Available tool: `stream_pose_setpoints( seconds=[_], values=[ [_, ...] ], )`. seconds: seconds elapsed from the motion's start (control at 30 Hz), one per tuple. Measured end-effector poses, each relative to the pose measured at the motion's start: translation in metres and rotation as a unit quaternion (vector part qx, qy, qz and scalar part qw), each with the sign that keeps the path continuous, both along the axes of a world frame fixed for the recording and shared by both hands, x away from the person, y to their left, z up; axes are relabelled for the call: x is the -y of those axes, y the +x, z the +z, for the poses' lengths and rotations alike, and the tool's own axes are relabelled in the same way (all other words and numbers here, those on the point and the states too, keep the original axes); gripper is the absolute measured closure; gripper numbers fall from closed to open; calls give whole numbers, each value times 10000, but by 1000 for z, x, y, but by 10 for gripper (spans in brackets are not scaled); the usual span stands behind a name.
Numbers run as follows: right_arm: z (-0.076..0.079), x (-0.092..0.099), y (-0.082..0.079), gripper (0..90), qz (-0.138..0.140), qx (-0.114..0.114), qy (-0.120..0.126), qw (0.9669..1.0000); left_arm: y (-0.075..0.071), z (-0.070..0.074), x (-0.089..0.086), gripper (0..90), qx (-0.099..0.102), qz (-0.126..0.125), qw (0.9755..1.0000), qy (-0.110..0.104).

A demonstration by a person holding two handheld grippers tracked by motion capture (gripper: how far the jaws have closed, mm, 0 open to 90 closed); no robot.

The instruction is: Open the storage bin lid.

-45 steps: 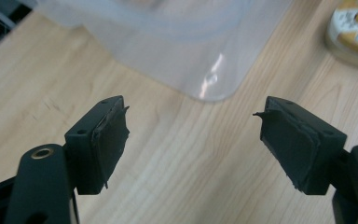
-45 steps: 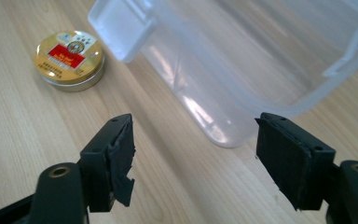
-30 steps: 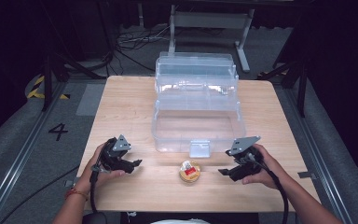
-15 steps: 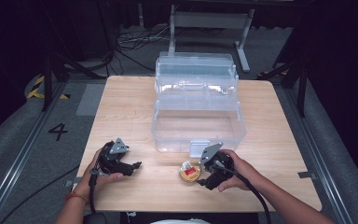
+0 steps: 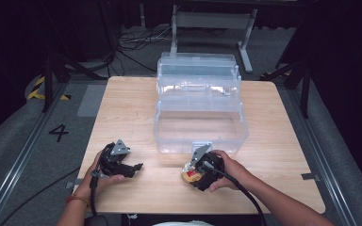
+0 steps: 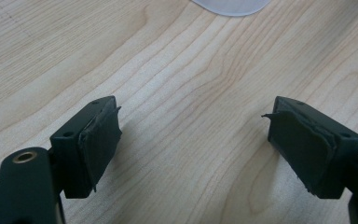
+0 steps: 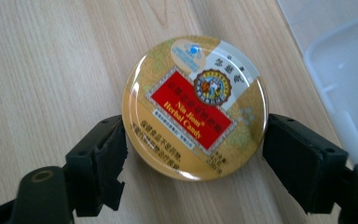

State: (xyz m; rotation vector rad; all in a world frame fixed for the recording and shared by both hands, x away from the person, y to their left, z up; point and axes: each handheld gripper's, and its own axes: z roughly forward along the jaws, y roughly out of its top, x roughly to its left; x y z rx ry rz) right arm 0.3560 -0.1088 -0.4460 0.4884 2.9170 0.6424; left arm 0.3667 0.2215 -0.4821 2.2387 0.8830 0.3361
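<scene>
Hidden: in the high view the right gripper (image 5: 199, 175) covers most of the candy tin (image 5: 190, 173); fine print on its lid is unreadable.
Count: one round tin, one clear plastic box (image 5: 200, 110), two grippers.
Tin: flat on the table (image 5: 122, 108), just in front of the box.
Right gripper: jaws have just been opening, wide either side of the tin (image 7: 195, 107), pads close beside its rim.
Left gripper (image 5: 133, 167): jaws wide apart, holding nothing, over bare wood.
Room: open tabletop left of the tin.
</scene>
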Motion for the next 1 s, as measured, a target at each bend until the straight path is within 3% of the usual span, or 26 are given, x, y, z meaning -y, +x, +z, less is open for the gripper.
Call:
stream_pose_setpoints(
  seconds=[0.27,0.43,0.57,0.7,0.87,1.0],
  values=[
    [-2,-18,1,198,-44,26,-77,10000,0,0,0,172,13,17,10000,22],
    [-4,-25,1,197,67,38,-209,9998,0,0,0,172,12,18,10000,20],
    [-2,-23,1,201,301,116,-328,9989,0,0,0,172,11,19,10000,18],
    [0,-14,-3,201,472,23,-506,9976,0,0,0,172,13,16,10000,23],
    [1,-2,-4,197,397,-119,-621,9972,0,0,0,172,0,2,10000,10],
    [1,-3,-4,190,300,-184,-638,9973,0,0,0,171,0,3,10000,10]
  ],
)
